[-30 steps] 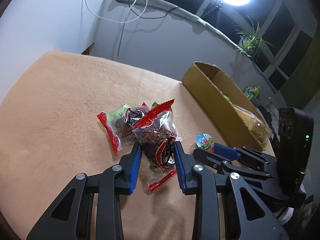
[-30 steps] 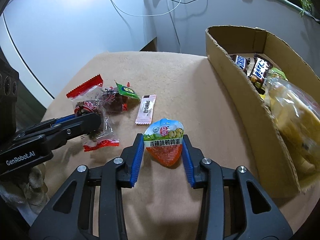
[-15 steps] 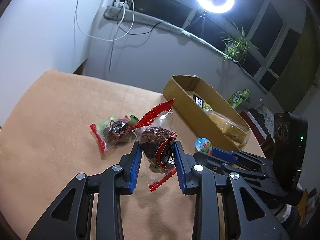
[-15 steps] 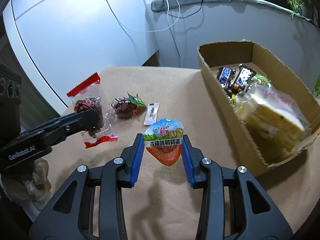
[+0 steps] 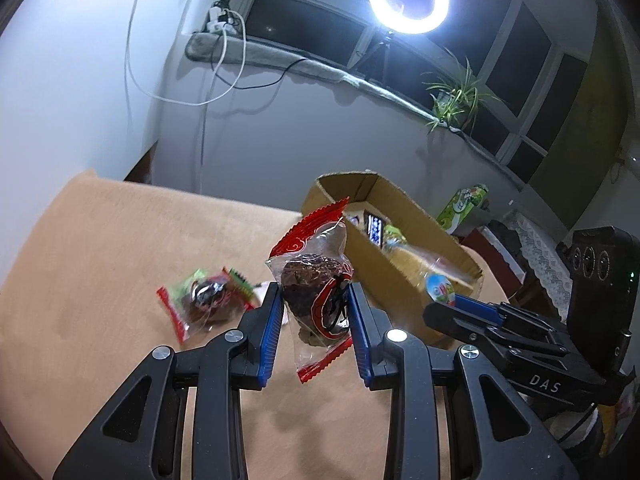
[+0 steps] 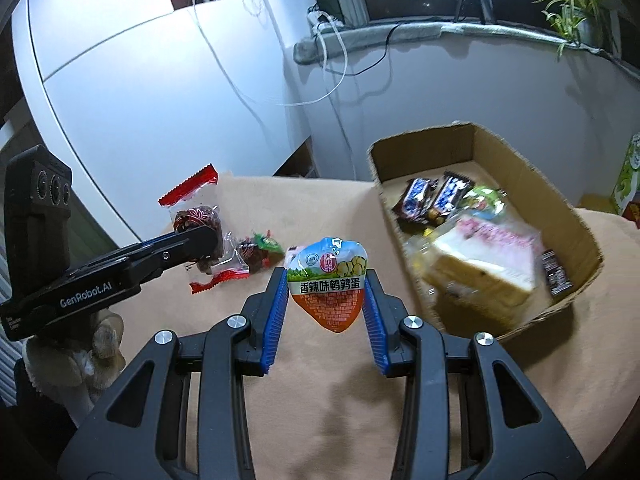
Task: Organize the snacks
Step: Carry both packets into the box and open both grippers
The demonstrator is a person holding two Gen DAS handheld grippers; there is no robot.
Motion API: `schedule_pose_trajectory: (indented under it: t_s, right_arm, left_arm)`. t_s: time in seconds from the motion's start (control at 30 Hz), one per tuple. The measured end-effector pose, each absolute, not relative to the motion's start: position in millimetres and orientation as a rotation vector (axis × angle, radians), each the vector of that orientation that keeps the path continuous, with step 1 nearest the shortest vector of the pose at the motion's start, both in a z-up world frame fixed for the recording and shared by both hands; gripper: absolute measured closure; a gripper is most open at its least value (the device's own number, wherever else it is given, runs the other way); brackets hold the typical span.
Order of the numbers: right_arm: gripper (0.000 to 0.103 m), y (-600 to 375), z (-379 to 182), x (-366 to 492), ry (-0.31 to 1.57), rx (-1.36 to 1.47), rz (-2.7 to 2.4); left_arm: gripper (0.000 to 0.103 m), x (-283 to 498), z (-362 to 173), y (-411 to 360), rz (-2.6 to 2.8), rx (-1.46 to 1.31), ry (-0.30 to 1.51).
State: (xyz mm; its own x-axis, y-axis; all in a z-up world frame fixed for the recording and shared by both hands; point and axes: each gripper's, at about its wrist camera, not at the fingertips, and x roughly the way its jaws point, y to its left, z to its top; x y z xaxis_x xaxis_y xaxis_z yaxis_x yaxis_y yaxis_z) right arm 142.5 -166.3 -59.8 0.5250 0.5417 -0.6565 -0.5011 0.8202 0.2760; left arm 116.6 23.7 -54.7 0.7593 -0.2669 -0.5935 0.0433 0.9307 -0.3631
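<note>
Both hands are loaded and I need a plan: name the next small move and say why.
Probably carry the right gripper over the cardboard box and release. It clamps the quail egg pack clear of the tan cloth; the left gripper holds the red-sealed snack farther off.

The right gripper (image 6: 326, 286) is seen with its blue pads pressed on both sides of an egg pack (image 6: 327, 280), which is held clear of the beige cloth (image 6: 328, 400). At left, the left gripper (image 6: 200, 240) is clamped on a clear pouch (image 6: 196, 220) with red ends, also lifted off the cloth. A further red pouch (image 6: 254, 254) and a green wrapper (image 6: 270, 242) are found lying on the cloth between the two grippers. At right, an open cardboard box (image 6: 560, 204) is observed on the cloth; chocolate bars (image 6: 436, 198), a wrapped bread loaf (image 6: 484, 264) and a dark packet (image 6: 556, 274) are contained in it.
</note>
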Motion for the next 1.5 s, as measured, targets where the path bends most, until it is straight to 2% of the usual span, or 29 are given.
schedule_pose_trajectory:
  t_s: [0.67, 1.5]
  right_arm:
    - [0.065, -259, -45, 198, 0.768, 0.092, 0.433]
    - [0.064, -263, -78, 279, 0.857, 0.069, 0.387]
  left_arm:
    - [0.073, 192, -40, -17, -0.239, -0.267, 0.685]
    - [0.073, 274, -61, -60, -0.268, -0.202, 0.777]
